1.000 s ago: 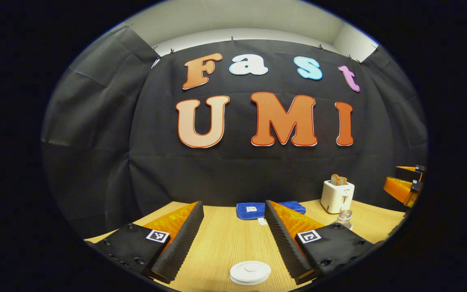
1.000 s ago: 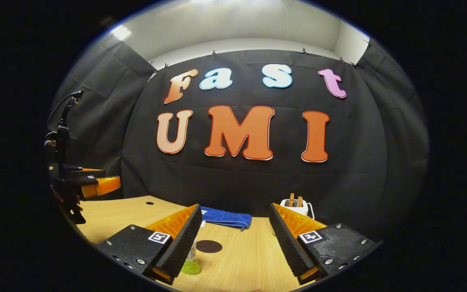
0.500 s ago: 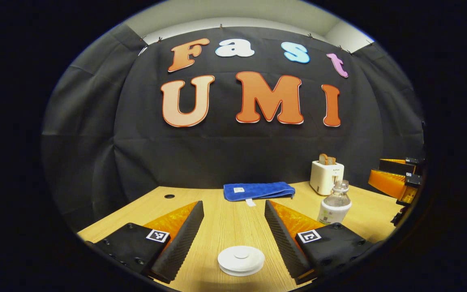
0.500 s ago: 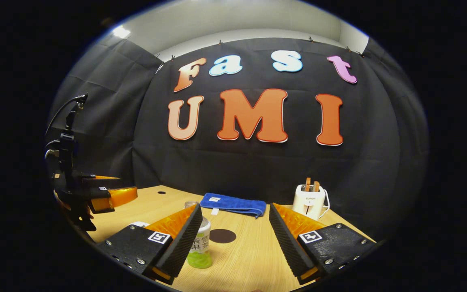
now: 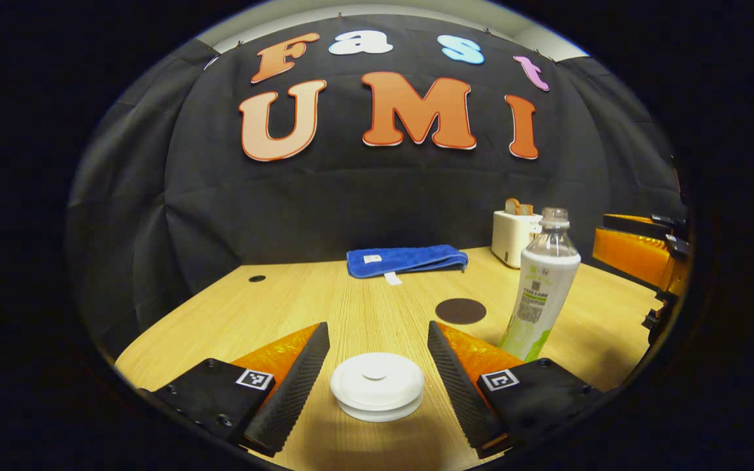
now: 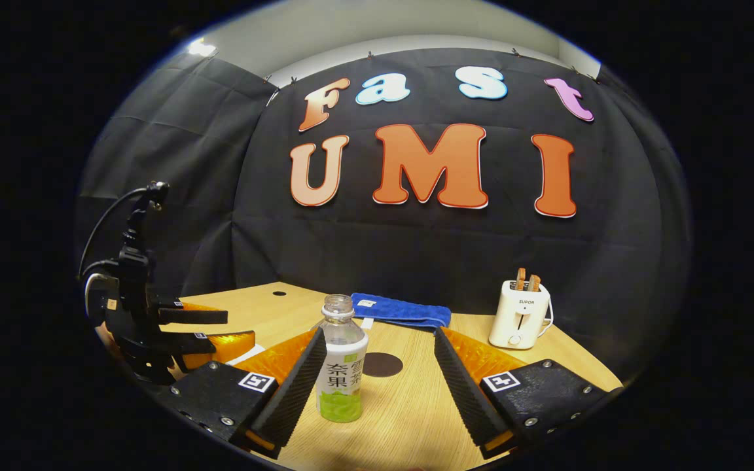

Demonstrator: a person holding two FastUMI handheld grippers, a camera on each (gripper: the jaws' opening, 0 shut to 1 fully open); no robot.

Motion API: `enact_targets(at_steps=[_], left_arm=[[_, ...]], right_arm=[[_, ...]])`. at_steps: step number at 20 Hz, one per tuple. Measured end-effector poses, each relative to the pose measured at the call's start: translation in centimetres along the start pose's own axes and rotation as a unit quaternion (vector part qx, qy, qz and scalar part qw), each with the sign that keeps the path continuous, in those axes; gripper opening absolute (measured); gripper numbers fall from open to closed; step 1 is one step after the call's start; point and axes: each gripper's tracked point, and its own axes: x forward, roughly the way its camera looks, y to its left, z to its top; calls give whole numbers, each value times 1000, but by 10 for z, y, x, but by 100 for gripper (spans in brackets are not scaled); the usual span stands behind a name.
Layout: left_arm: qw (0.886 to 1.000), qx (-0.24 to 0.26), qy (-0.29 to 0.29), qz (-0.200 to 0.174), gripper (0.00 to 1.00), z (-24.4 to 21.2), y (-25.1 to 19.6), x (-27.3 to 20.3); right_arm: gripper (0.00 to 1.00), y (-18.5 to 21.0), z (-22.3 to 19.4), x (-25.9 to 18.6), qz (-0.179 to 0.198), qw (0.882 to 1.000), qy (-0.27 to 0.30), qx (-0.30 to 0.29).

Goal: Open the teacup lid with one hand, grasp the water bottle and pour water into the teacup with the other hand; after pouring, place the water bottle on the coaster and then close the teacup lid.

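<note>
Bottle upright beside coaster, label facing right gripper.

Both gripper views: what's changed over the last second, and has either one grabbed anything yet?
Both grippers tipped down and closed in. The left gripper now has the white lid between its open fingers, not touching it. The right gripper now frames the bottle, near its left finger, with no grip. Nothing was taken or let go. The bottle, coaster, blue cloth and toaster stayed put.
</note>
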Motion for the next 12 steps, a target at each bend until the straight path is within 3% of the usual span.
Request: enact_targets(at_steps=[6,7,10,12], left_arm=[[1000,-10,17,9,90,-15,5,13],[1000,-12,20,8,80,-16,5,15],[999,-7,35,13,75,-25,6,19],[999,-5,44,9,64,-30,2,22]], right_arm=[[100,7,-12,-1,14,1000,12,-9],[100,7,-14,-1,15,1000,14,-9],[100,7,-17,-2,16,1000,19,-7],[100,6,-18,-3,16,1000,20,-6]])
